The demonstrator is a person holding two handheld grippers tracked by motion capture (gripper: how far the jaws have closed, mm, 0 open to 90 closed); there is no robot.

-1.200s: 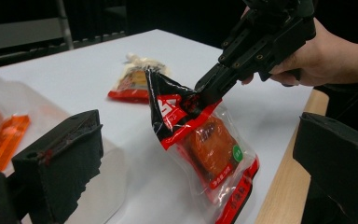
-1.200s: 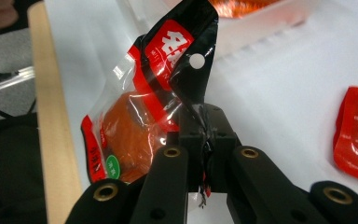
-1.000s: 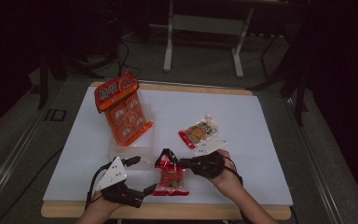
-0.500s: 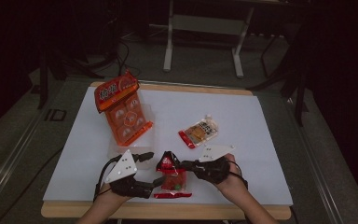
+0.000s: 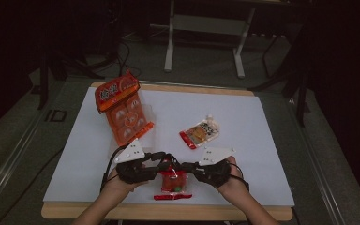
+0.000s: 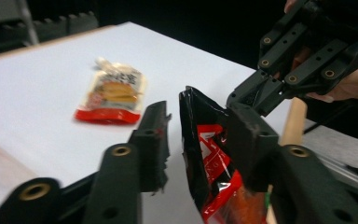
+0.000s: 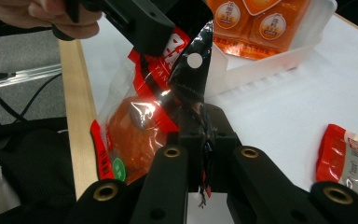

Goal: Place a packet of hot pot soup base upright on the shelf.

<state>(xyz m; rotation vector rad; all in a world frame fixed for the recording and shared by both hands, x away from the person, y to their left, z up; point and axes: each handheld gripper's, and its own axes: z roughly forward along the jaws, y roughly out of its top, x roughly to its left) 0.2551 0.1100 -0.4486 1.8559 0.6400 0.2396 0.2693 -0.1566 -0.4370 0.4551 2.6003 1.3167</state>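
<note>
A red and clear snack packet (image 5: 172, 180) with a black top hangs between my two grippers at the table's front edge. My right gripper (image 5: 183, 167) is shut on the packet's black top corner (image 7: 193, 88), its jaws (image 7: 203, 126) pinching the foil. My left gripper (image 5: 161, 159) reaches in from the left. Its jaws (image 6: 200, 126) have just been closing and stand around the packet's top edge (image 6: 200, 140). The foil lies against the jaw on the right in the left gripper view, with a gap to the other jaw.
An orange multi-pack (image 5: 124, 112) leans in a clear tray (image 7: 279, 60) at the back left. A second snack packet (image 5: 199, 133) lies mid-table on the white sheet. The wooden front edge (image 5: 122, 212) runs just below the hands.
The packet has been lifted off the table. My left gripper has moved right to the packet's top, and its jaws have narrowed around it. The right gripper has kept its grip.
</note>
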